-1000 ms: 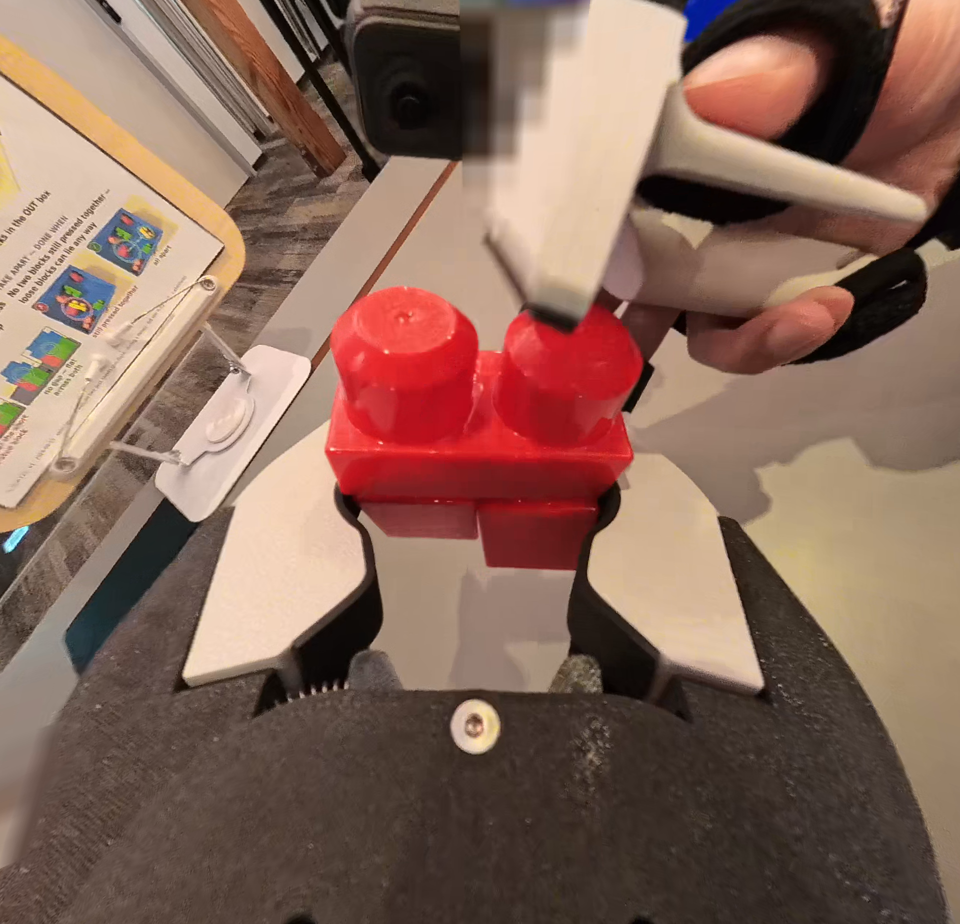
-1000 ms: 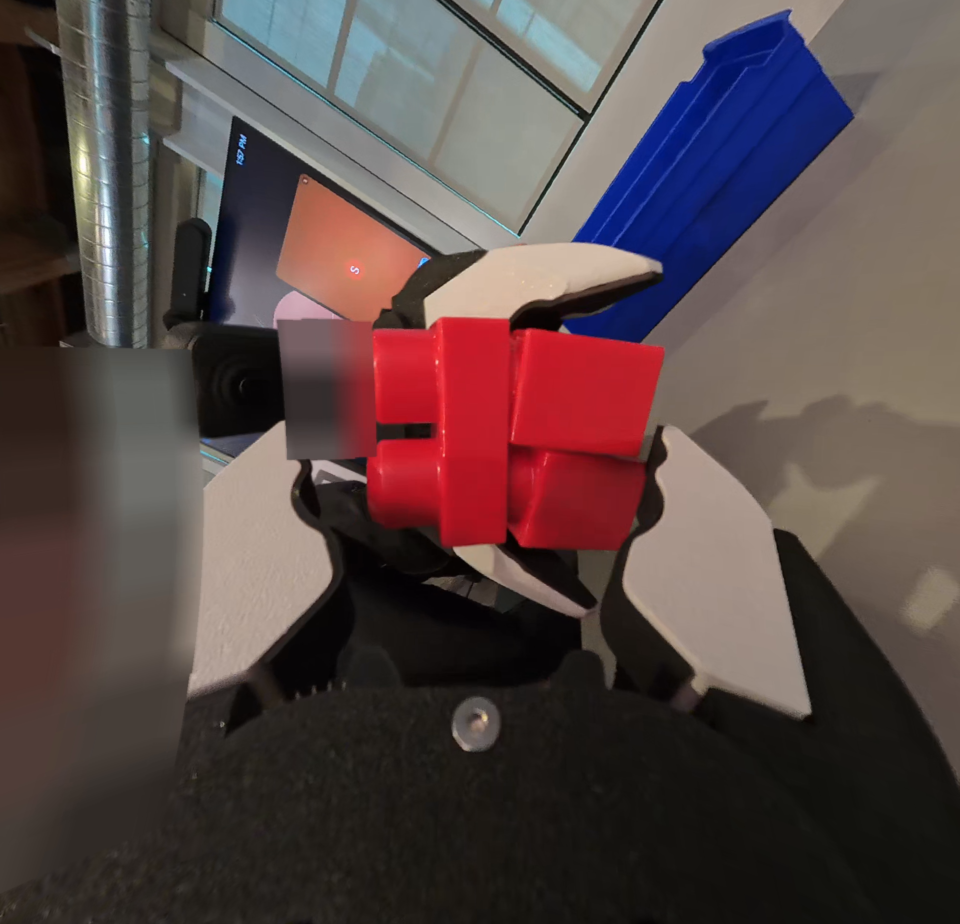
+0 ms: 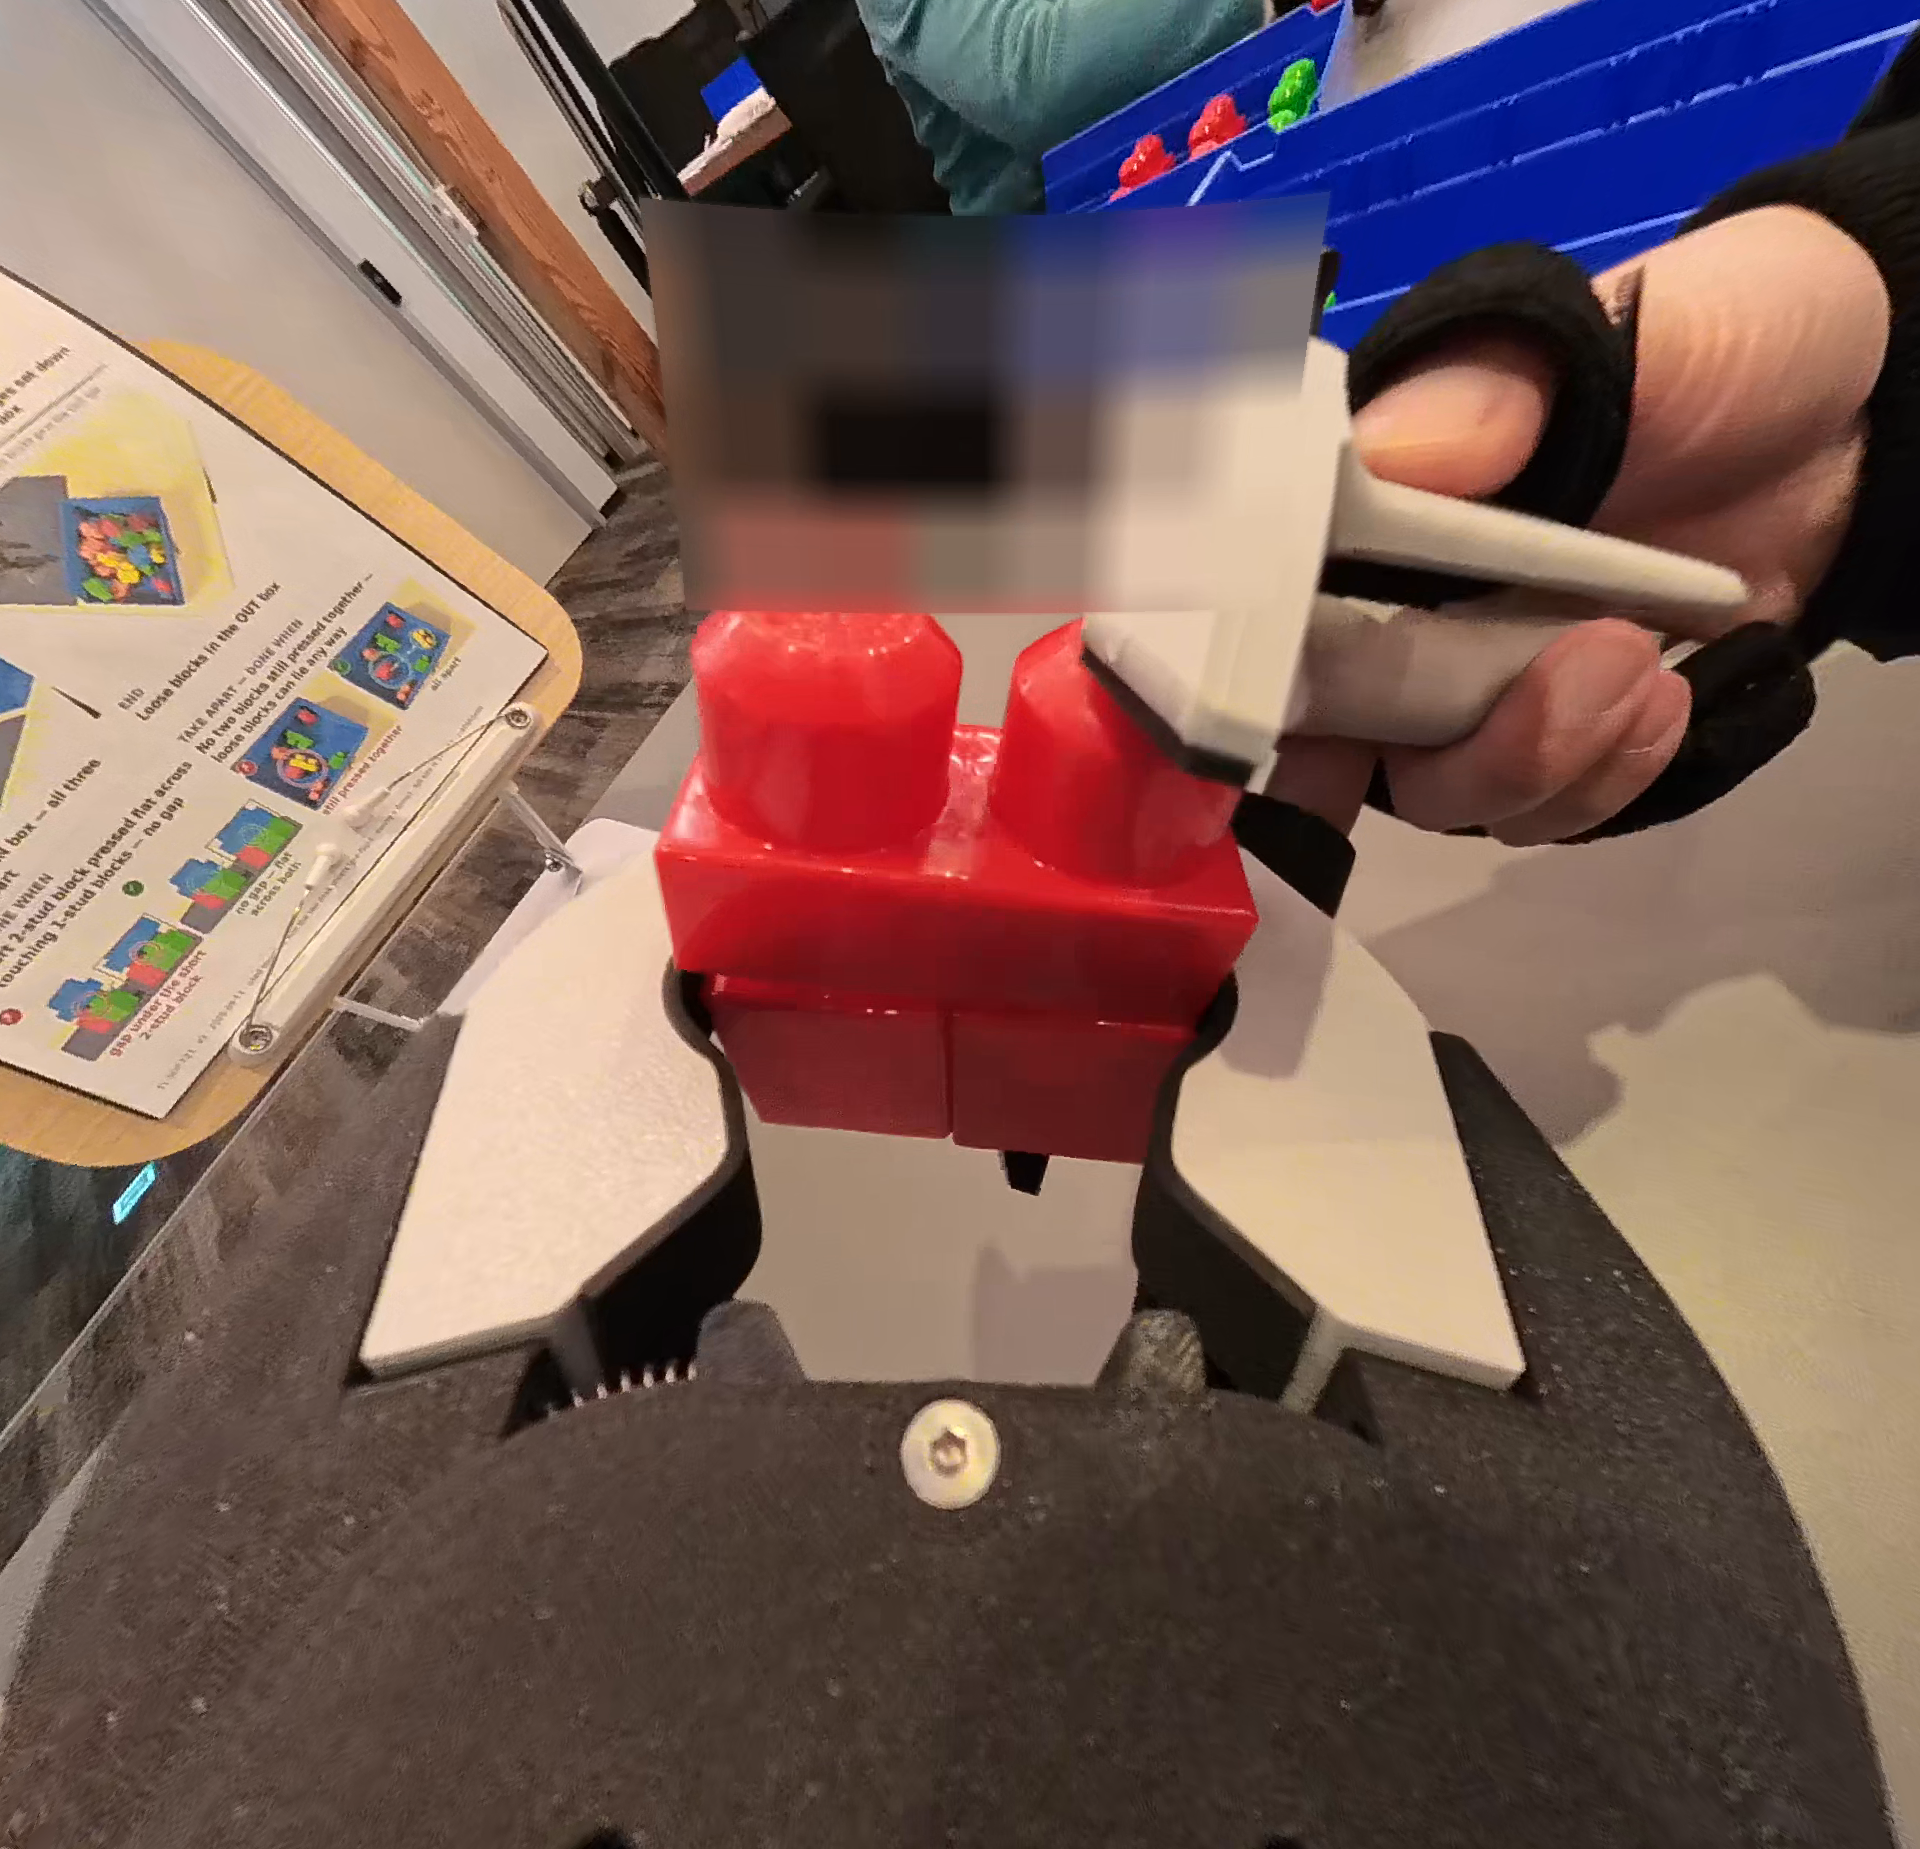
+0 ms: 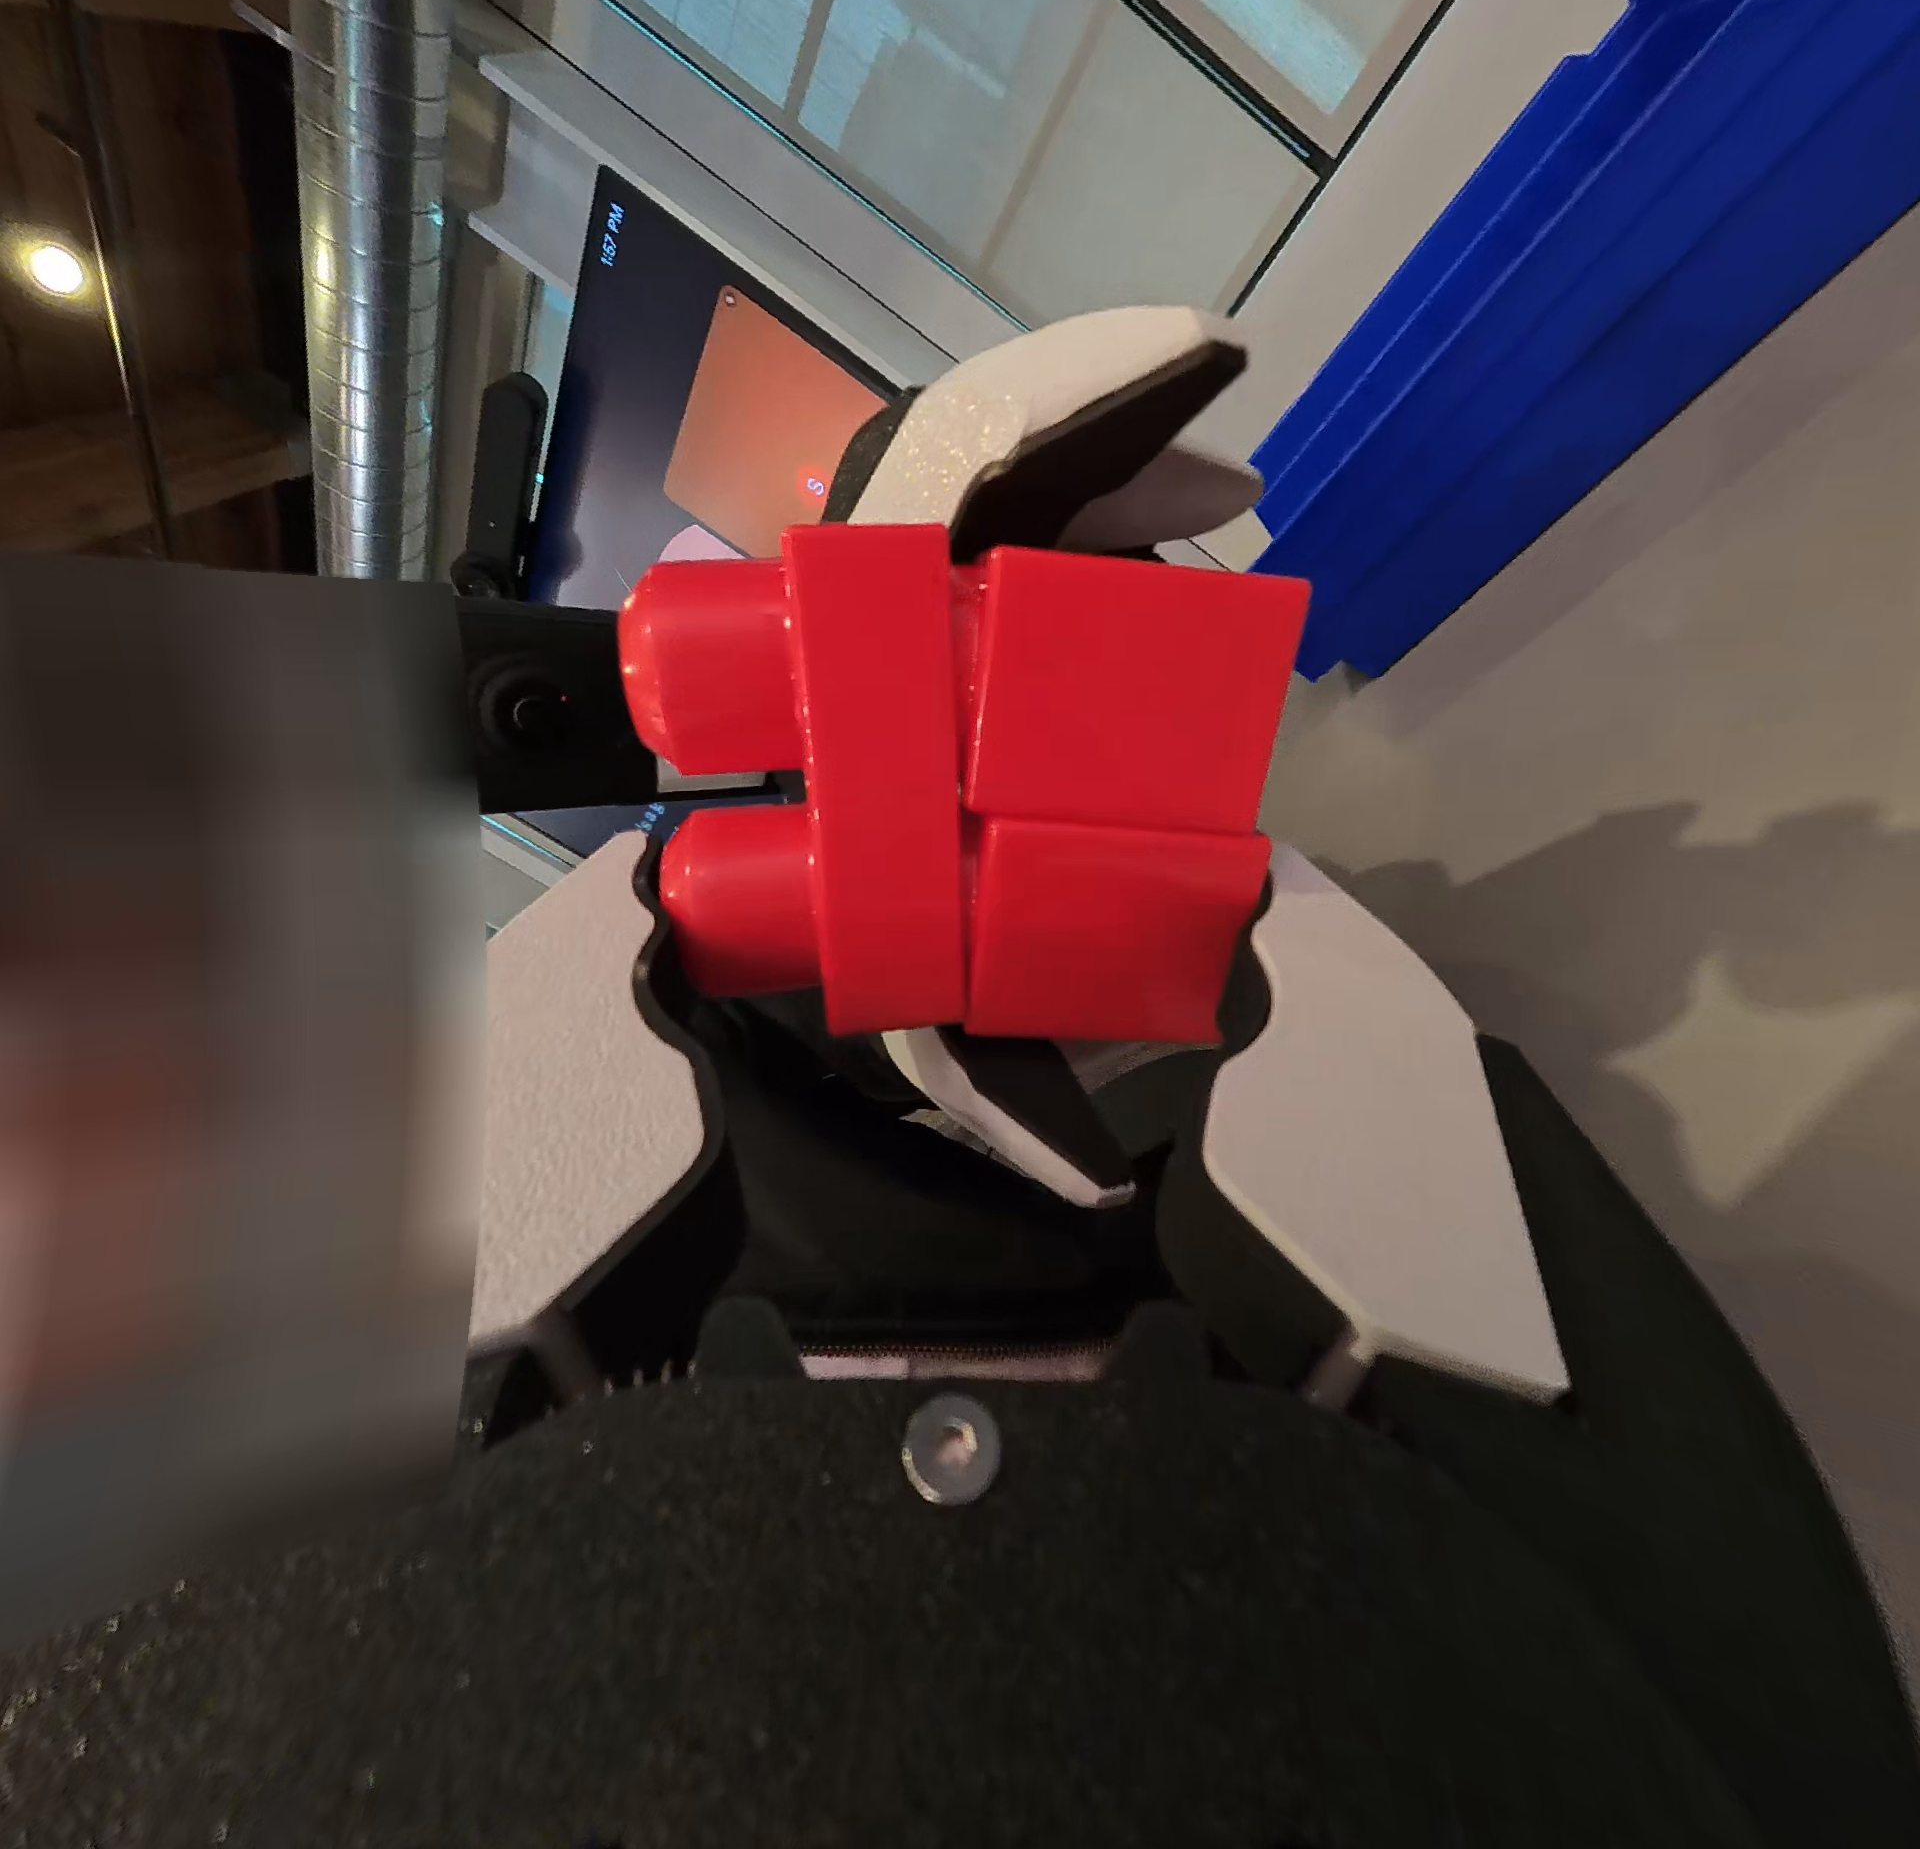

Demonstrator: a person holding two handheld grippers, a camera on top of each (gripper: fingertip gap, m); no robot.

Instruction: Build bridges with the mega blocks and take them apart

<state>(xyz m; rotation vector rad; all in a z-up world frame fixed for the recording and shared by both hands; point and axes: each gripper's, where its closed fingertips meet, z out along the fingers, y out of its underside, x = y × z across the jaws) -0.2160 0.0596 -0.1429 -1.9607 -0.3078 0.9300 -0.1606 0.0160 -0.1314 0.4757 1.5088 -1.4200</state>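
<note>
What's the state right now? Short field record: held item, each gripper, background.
held item: red block assembly, a two-stud block on two single blocks, held in the air
left gripper: fingers shut on the two lower blocks
right gripper: fingers span the stack along its height, one by a stud tip, one at a lower block's base; squeeze unclear
table: grey, below
background: blue bin, instruction sheet

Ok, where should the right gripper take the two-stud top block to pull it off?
Probably the two-stud block by its flat slab just under the studs, across its two broad faces, coming in from the stud side. The left gripper clamps the two lower blocks at their outer ends, so those ends are crowded, and the round studs would likely slip.
</note>
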